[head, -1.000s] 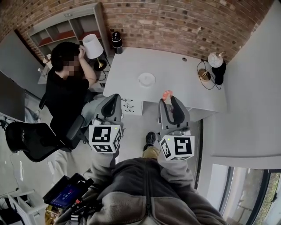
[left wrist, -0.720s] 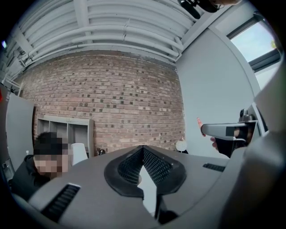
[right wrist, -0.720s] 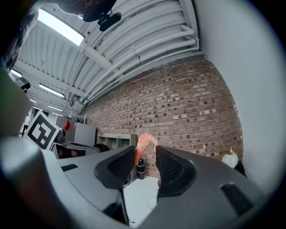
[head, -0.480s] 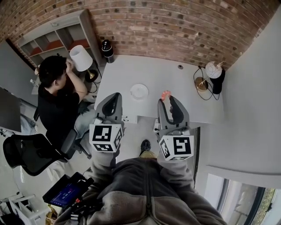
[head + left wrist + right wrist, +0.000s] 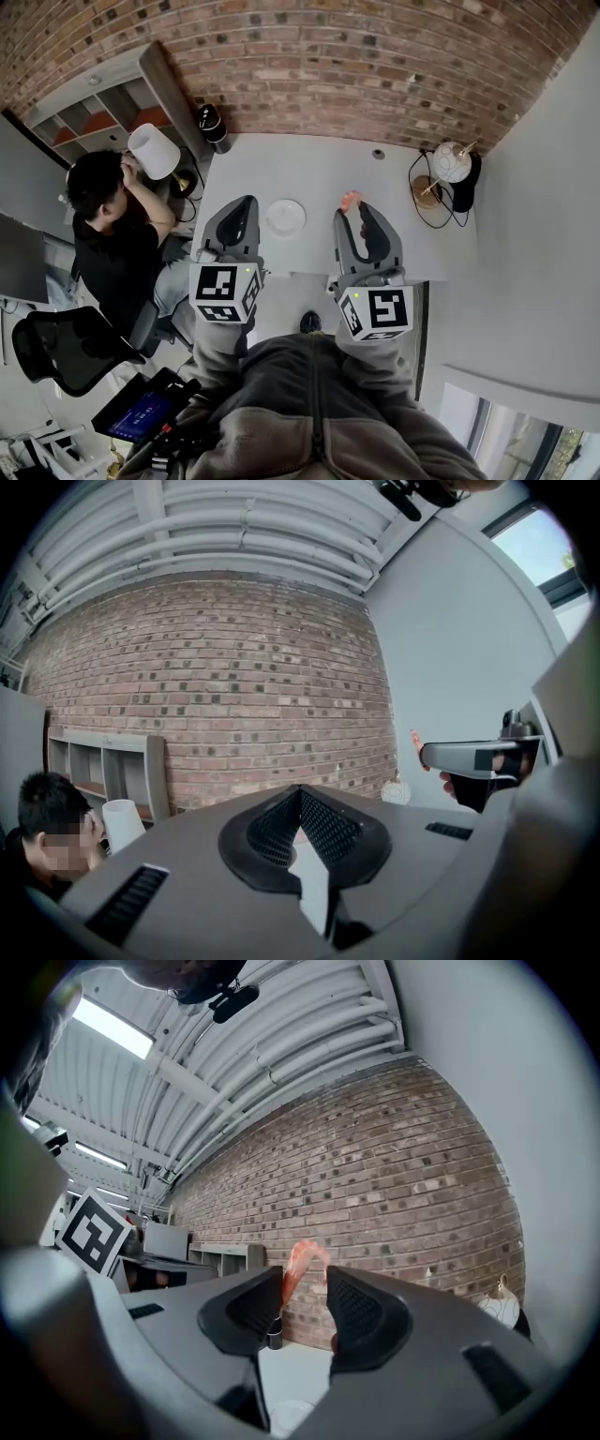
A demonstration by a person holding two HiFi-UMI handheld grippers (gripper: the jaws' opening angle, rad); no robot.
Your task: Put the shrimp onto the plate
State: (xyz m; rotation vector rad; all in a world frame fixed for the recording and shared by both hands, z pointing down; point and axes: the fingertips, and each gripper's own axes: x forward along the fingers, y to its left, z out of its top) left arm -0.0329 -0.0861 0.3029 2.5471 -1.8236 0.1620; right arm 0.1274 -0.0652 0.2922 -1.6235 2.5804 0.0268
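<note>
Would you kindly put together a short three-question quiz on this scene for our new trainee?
1. Multiple choice: which gripper holds the shrimp? A) left B) right C) neither.
2. True or false: the plate on the desk is empty.
3. Fill in: the wall behind the desk is made of ____.
Key: 1 B: the right gripper pinches it at its tips, and the left gripper is shut on nothing. 2 true. 3 brick.

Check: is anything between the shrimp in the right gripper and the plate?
Nothing visible does. In the head view only bare desk shows between the shrimp, held in the right gripper, and the plate; the left gripper is on the plate's other side.
</note>
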